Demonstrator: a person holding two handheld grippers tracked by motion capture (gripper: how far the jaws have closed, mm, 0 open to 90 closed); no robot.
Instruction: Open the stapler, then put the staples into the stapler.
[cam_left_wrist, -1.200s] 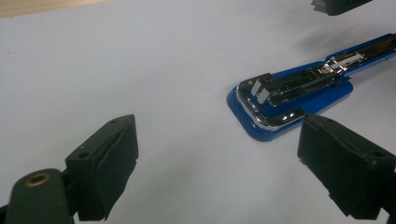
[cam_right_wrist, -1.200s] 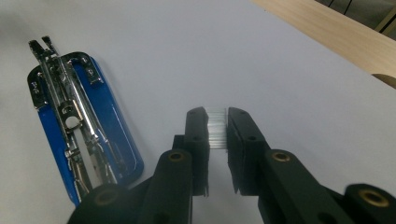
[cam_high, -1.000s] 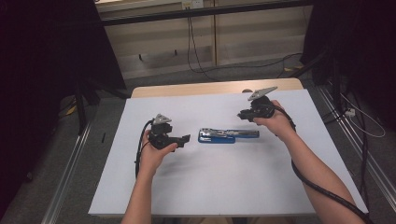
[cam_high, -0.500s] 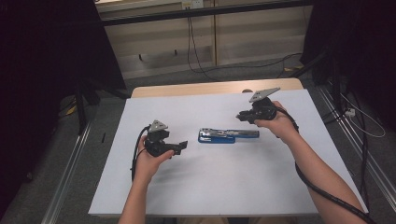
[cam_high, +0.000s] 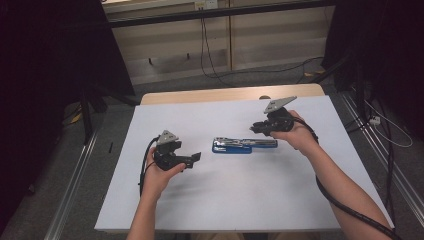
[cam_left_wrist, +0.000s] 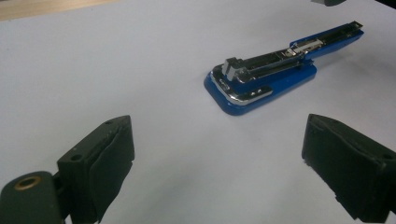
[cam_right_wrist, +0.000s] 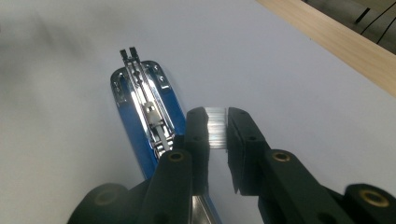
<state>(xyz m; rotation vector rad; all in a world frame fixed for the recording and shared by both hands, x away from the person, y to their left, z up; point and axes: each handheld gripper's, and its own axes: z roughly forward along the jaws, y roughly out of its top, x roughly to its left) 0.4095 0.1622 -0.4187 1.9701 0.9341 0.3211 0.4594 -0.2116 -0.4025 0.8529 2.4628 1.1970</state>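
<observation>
A person sits at a worktop (cam_high: 165, 95) covered by a white sheet (cam_high: 235, 200), a gripper in each hand.

On the left, the left gripper (cam_high: 192, 158) is held low over the sheet, pointing toward the middle. Its jaws are spread wide and released, with nothing between them; in the left gripper view the two black pads (cam_left_wrist: 109, 168) stand far apart at the bottom corners, with bare white sheet in the gap. A black cable loops from this gripper down past the person's wrist.

Ahead of those jaws, a little apart from them, lies a blue stapler (cam_high: 237, 145). It rests flat on the sheet and is swung open, so that its chrome staple channel (cam_left_wrist: 266, 65) faces up along the blue base. In the left gripper view its rounded blue end is the nearer one, and the long arm runs away toward the upper right.

On the right, the right gripper (cam_high: 254, 128) reaches in to the stapler's far end. Its jaws are drawn close together and clench a short, shiny strip of staples (cam_right_wrist: 216, 129), held just above and beside the open channel. The stapler (cam_right_wrist: 144, 112) stretches away in front of these jaws, slightly to their left.
</observation>
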